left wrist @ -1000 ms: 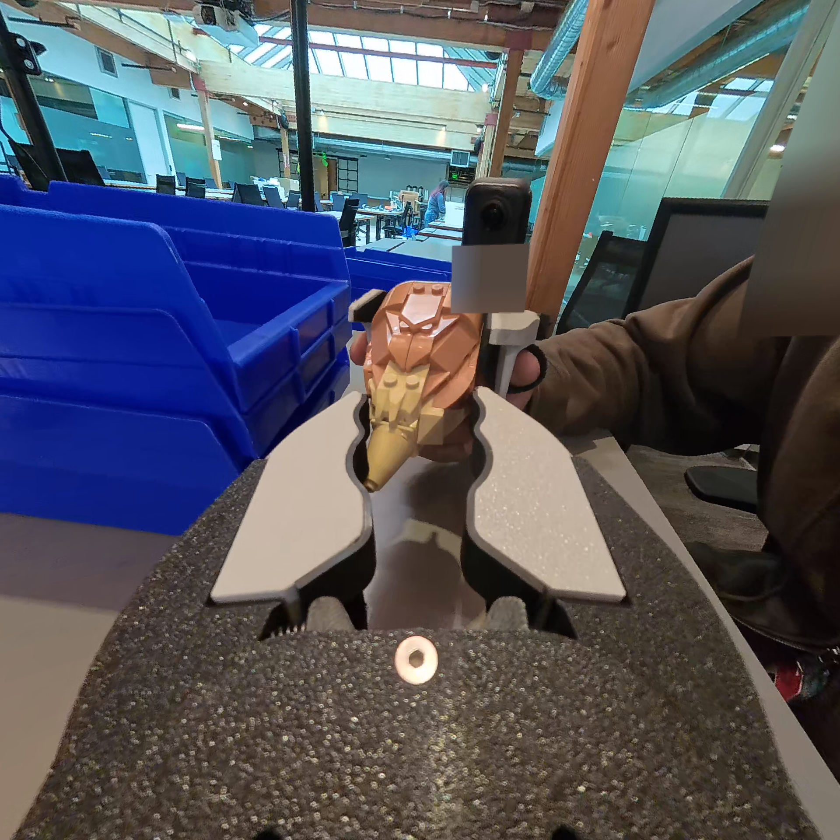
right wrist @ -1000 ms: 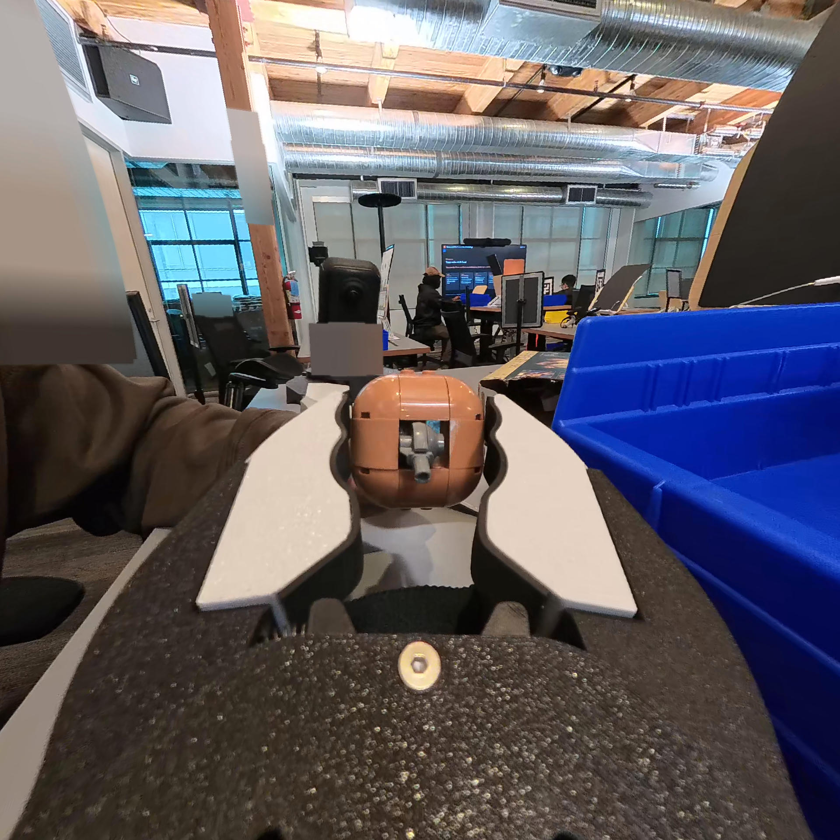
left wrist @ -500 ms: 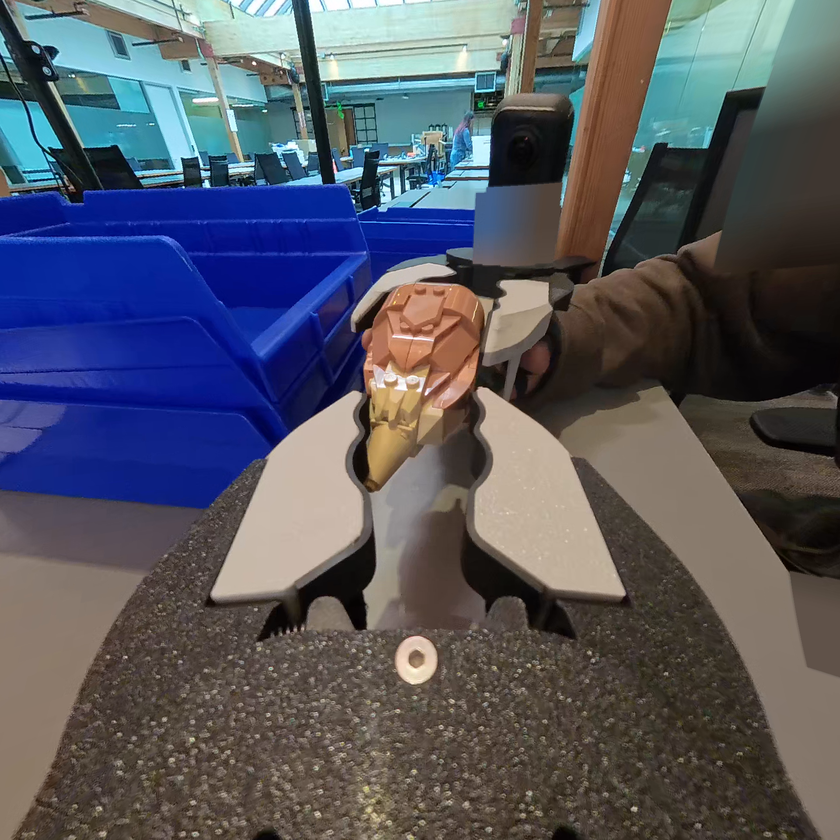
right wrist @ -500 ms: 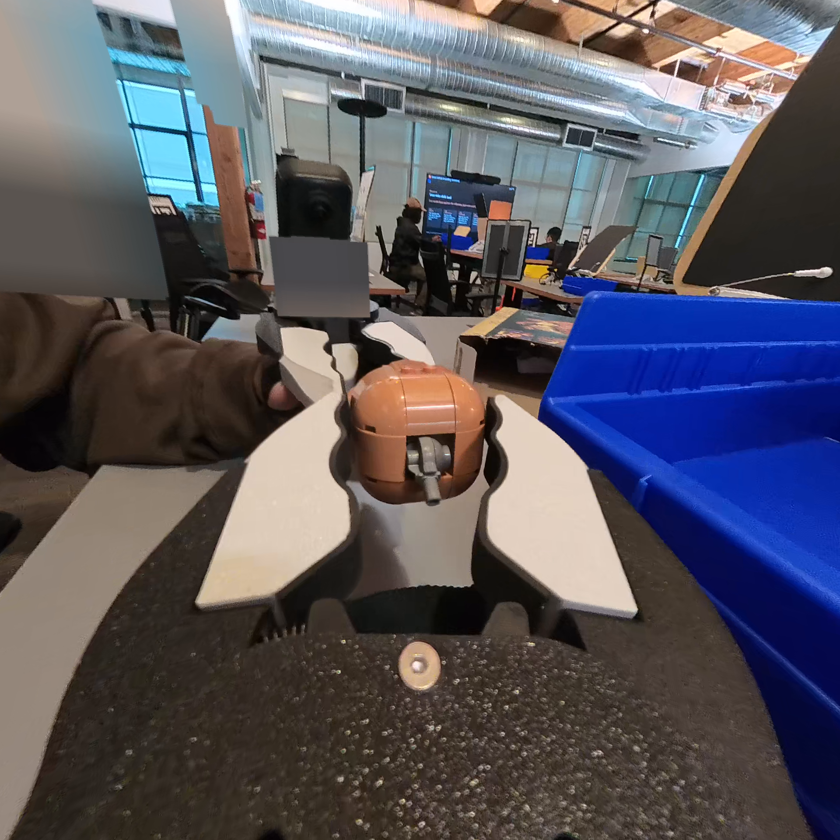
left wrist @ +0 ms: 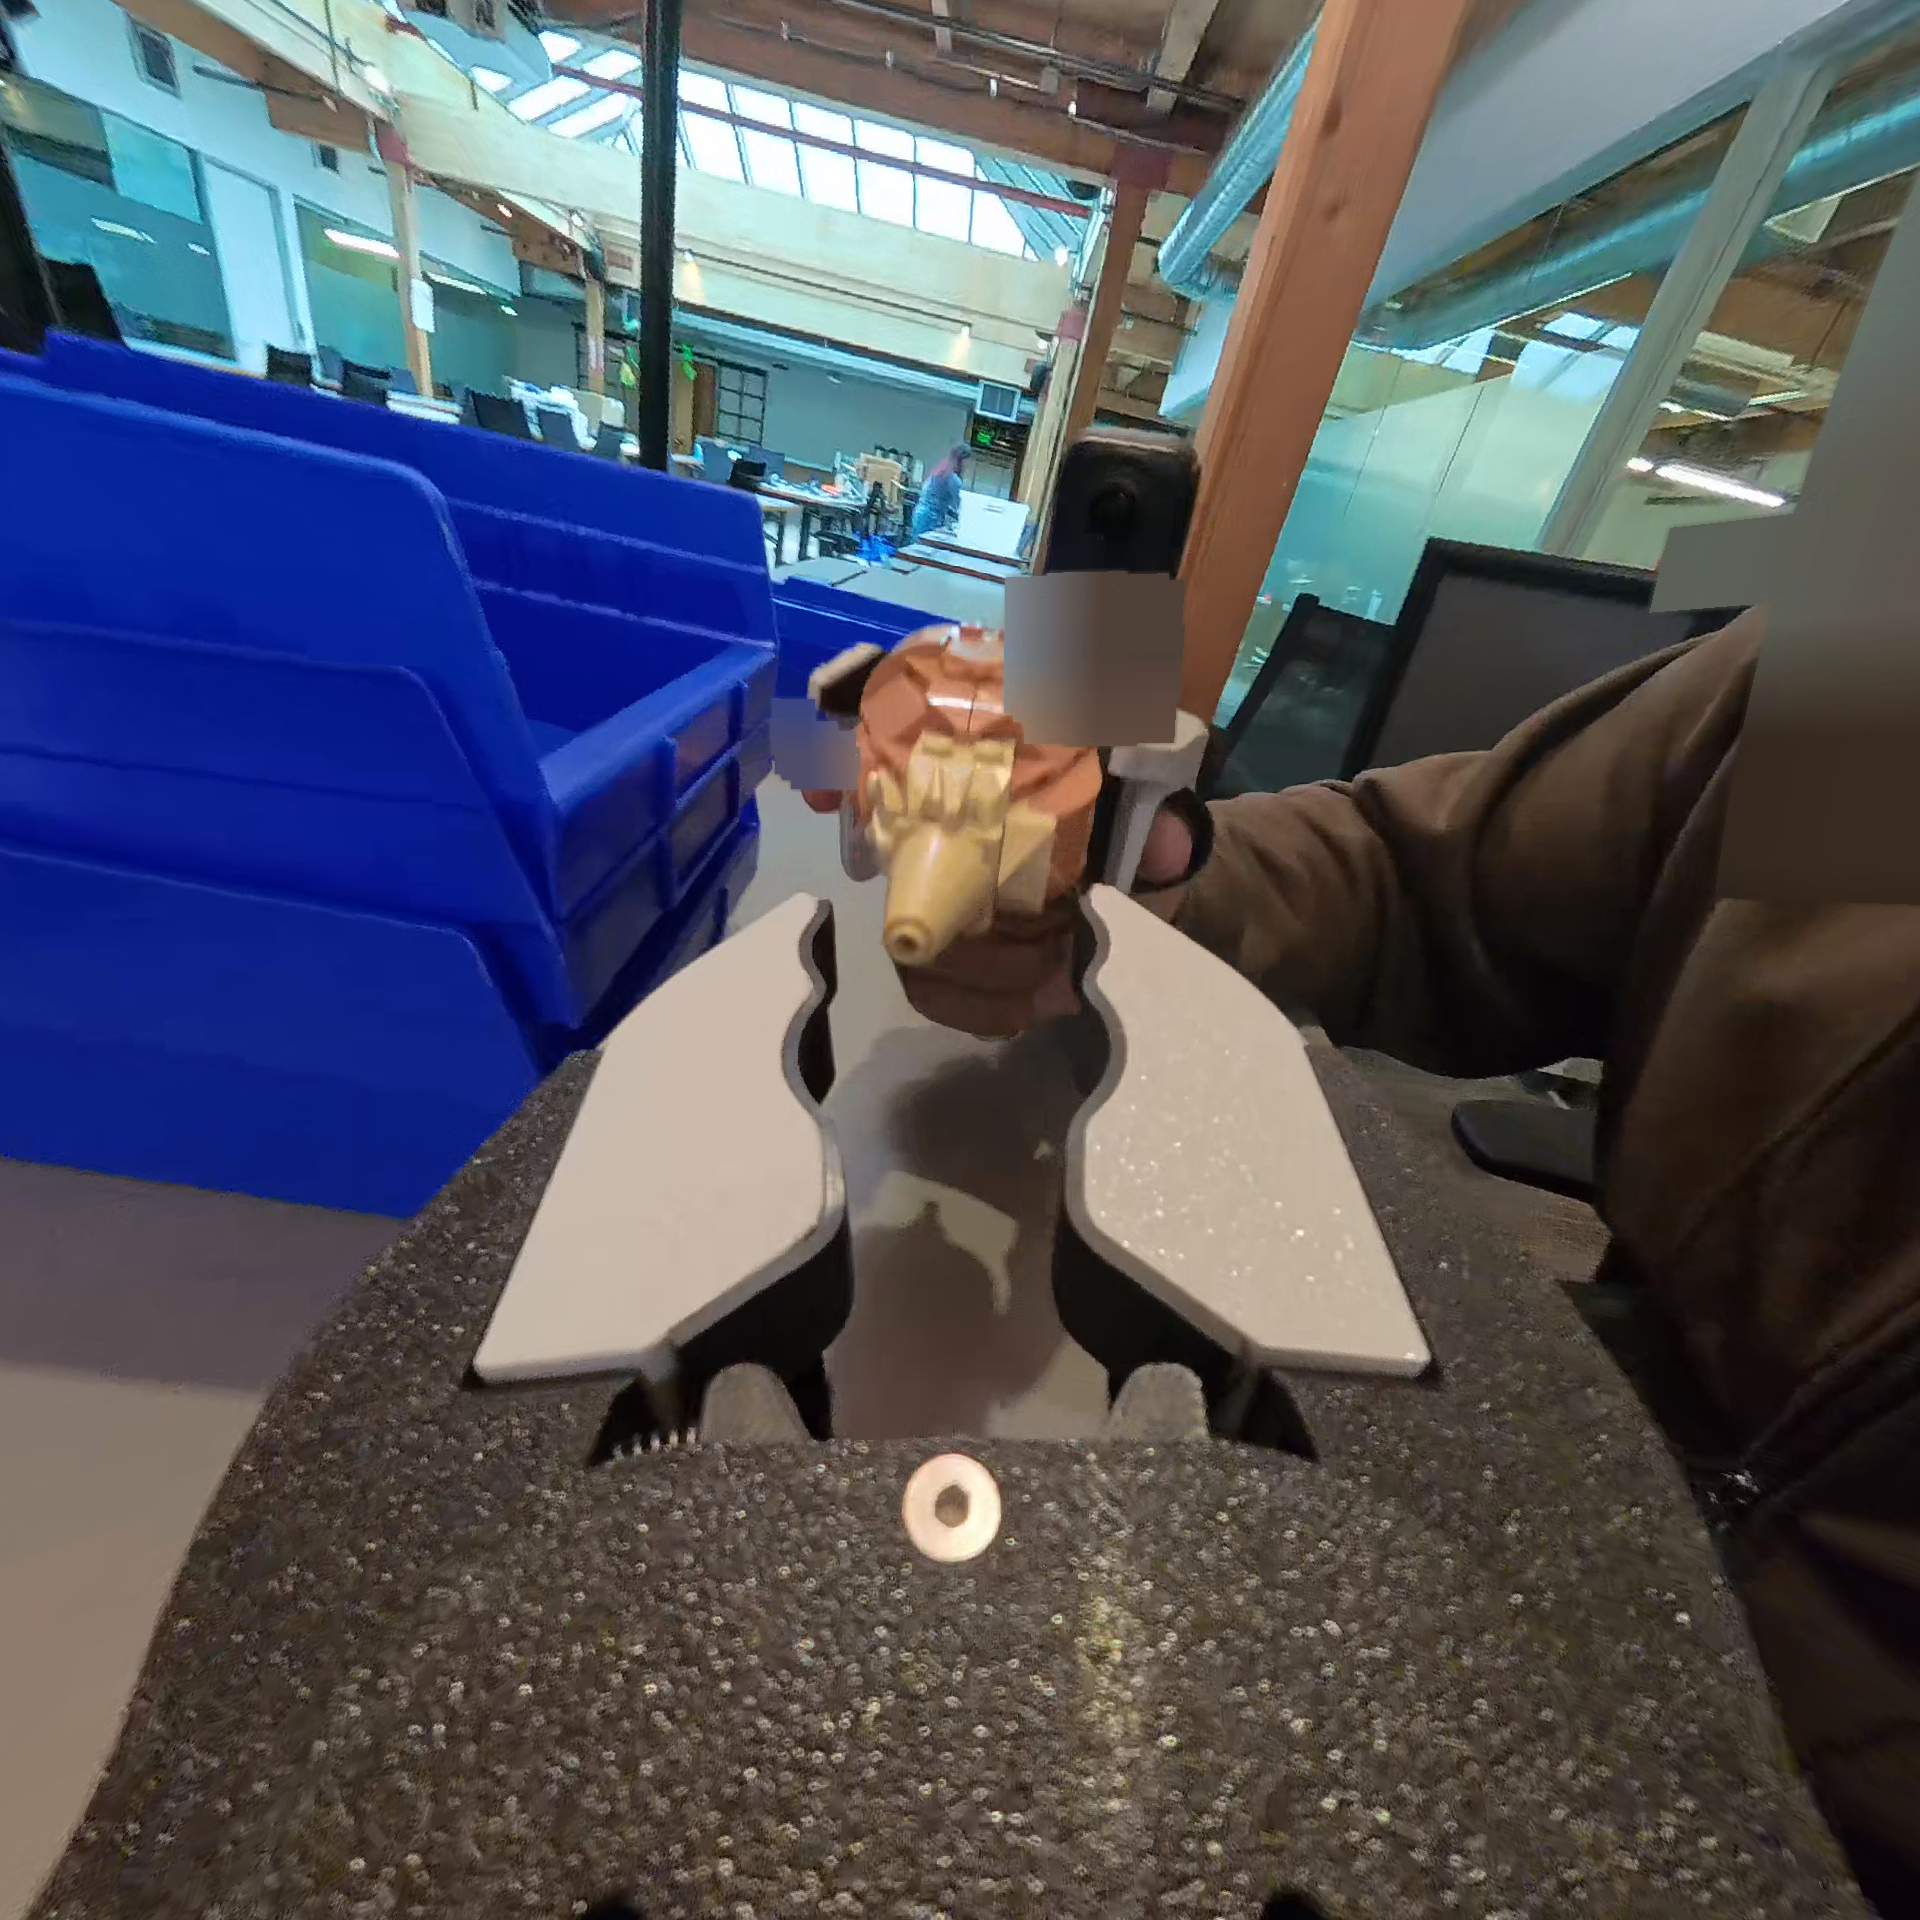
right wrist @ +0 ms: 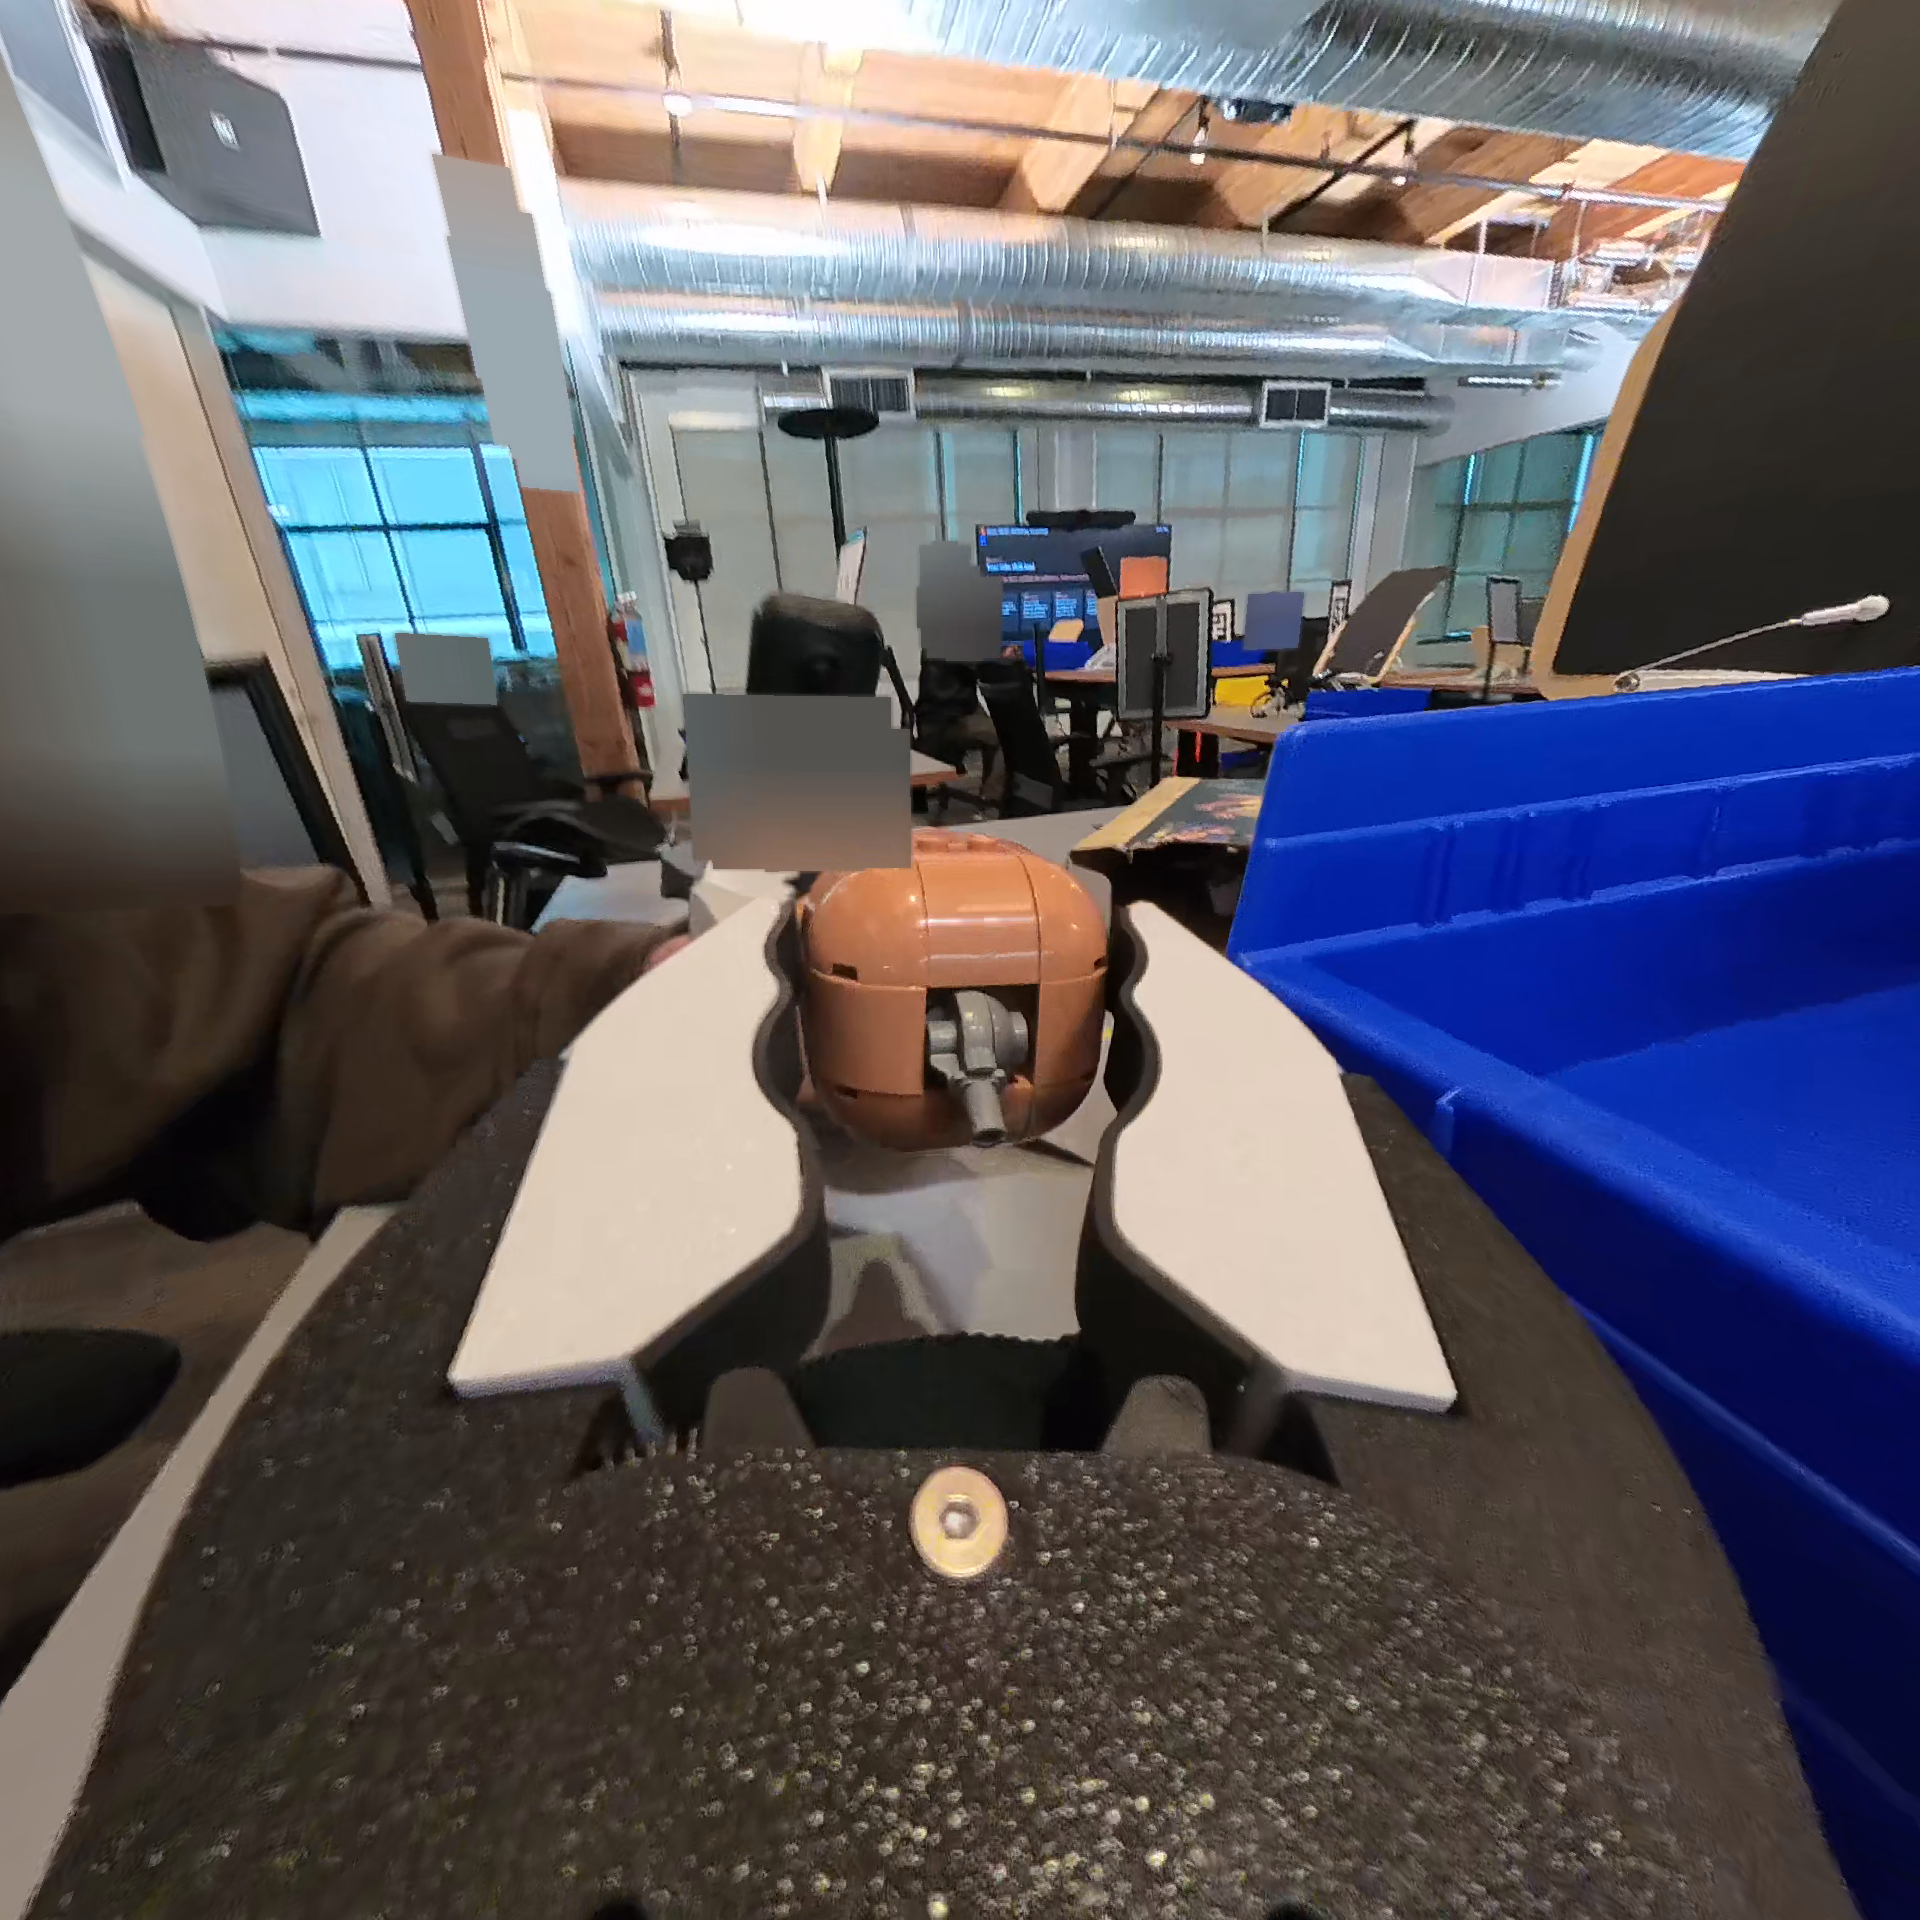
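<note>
A brown brick-built head (left wrist: 966,821) with a tan beak points at the left wrist camera. My right gripper (right wrist: 954,909) is shut on it from both sides; the right wrist view shows its rounded back (right wrist: 935,966) with a grey pin. In the left wrist view the right gripper's fingers (left wrist: 1153,769) flank the head. My left gripper (left wrist: 954,914) is open just below and in front of the head. The head's underside sits between the tips, close to the right-hand one and apart from the left-hand one. Both grippers face each other above the grey table (left wrist: 104,1351).
Stacked blue bins (left wrist: 312,727) stand to the left of the left gripper, and show on the right in the right wrist view (right wrist: 1558,935). A person's brown sleeve (left wrist: 1455,883) reaches in from the right. A cardboard box (right wrist: 1174,831) lies behind. A dark monitor (left wrist: 1507,665) stands beyond the table edge. The grippers' ends are close to 4 centimetres from one another.
The head has tipped so that its beak points up toward the left camera, and it now sits higher and farther from the left fingertips. The right gripper stays shut on it.
</note>
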Tool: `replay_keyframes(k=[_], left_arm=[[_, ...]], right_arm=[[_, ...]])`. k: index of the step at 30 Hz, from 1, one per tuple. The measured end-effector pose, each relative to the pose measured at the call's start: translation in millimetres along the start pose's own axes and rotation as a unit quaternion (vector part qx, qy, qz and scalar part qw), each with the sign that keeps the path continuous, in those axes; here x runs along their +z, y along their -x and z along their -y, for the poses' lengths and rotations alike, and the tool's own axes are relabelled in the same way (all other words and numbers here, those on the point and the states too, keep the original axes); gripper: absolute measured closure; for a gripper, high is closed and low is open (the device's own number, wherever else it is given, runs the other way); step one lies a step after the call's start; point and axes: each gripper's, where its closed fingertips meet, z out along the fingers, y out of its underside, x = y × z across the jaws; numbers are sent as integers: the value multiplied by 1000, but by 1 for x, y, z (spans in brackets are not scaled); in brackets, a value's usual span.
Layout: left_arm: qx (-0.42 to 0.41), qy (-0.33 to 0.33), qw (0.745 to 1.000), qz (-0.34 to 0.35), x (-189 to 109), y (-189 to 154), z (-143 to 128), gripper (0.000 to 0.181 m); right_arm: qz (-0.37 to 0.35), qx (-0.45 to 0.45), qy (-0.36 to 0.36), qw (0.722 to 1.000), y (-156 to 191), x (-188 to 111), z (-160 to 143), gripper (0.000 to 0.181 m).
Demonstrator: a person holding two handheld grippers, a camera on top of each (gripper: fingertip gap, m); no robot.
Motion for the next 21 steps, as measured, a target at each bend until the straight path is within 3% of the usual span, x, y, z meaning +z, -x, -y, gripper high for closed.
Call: replay_keyframes(k=[7, 14, 21], left_arm=[[-13, -22, 999, -22, 7, -10, 0, 138], [55, -33, 998, 5, -2, -10, 14, 139], [45, -45, 998, 13, -2, -7, 16, 139]], right_arm=[[17, -12, 2, 1000, 9, 4, -8, 124], [18, -32, 54, 998, 12, 10, -26, 125], [20, -20, 99, 995, 11, 12, -41, 125]])
